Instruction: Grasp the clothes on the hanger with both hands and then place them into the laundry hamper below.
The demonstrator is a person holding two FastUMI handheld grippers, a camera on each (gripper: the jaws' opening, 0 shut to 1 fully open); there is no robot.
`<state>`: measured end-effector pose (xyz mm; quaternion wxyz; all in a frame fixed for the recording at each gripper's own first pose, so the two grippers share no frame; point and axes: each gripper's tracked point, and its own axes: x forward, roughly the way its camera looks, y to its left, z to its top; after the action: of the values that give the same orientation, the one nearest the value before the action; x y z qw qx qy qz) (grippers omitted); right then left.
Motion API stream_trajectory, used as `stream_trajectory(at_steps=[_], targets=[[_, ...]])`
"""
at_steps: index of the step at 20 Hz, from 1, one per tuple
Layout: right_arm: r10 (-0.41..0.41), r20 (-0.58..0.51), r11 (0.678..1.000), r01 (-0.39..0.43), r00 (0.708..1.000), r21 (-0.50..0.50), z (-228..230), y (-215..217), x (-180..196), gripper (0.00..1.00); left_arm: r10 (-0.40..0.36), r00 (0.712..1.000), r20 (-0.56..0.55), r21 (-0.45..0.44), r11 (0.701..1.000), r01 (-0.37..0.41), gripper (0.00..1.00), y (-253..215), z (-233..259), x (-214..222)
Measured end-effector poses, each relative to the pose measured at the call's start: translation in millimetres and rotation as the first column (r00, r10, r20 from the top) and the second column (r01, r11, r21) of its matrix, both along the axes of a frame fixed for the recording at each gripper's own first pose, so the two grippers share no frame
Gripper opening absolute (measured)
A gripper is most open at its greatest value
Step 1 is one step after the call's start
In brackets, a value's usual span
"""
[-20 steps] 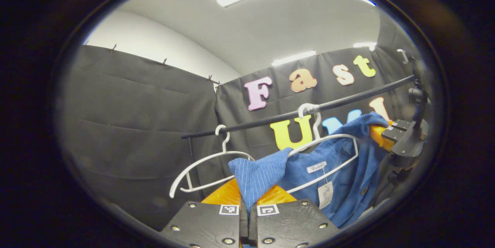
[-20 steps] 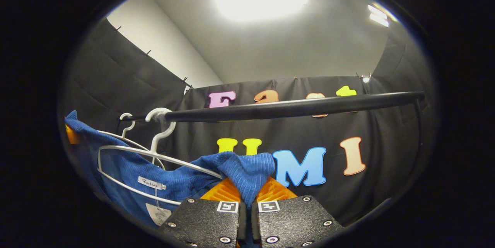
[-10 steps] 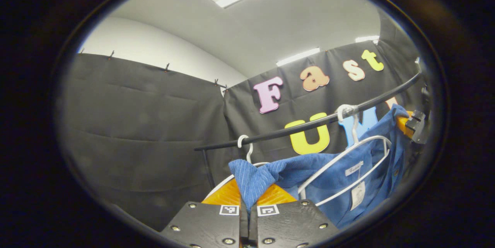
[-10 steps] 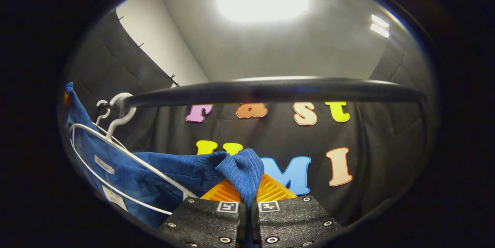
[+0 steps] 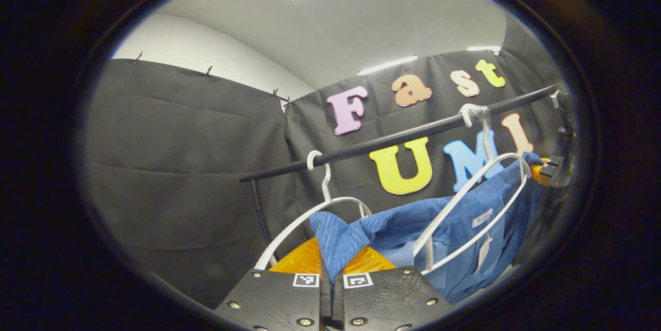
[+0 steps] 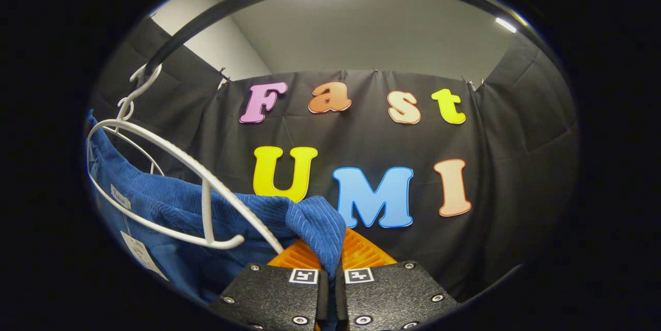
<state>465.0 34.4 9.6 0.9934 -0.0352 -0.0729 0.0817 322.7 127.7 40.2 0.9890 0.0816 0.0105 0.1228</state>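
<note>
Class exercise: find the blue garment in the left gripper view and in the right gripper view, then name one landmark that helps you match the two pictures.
Left gripper view: the blue garment spans bottom centre to lower right, one fold pinched in the left gripper.
Right gripper view: it hangs at lower left, running to bottom centre into the right gripper.
Shared landmark: the black rail carrying the white hanger.

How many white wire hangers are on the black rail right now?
2. One bare white wire hanger hangs on the black rail nearest the left gripper; the other white hanger sits farther along, against the blue ribbed garment.
</note>
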Motion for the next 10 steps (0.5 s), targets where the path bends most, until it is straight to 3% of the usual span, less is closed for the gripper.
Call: stream_trajectory(at_steps=[3, 10], targets=[[-0.005, -0.055, 1.000, 0.006, 0.998, 0.002, -19, -1, 1, 0.05, 0.000, 0.999, -0.033, -0.006, 1.000, 0.000, 0.02, -1, -20, -6], [-0.002, -0.140, 0.999, -0.004, 0.990, -0.046, -63, 3, -38, 0.05, 0.015, 0.997, -0.075, -0.041, 0.999, -0.018, 0.02, 3, -55, -38]])
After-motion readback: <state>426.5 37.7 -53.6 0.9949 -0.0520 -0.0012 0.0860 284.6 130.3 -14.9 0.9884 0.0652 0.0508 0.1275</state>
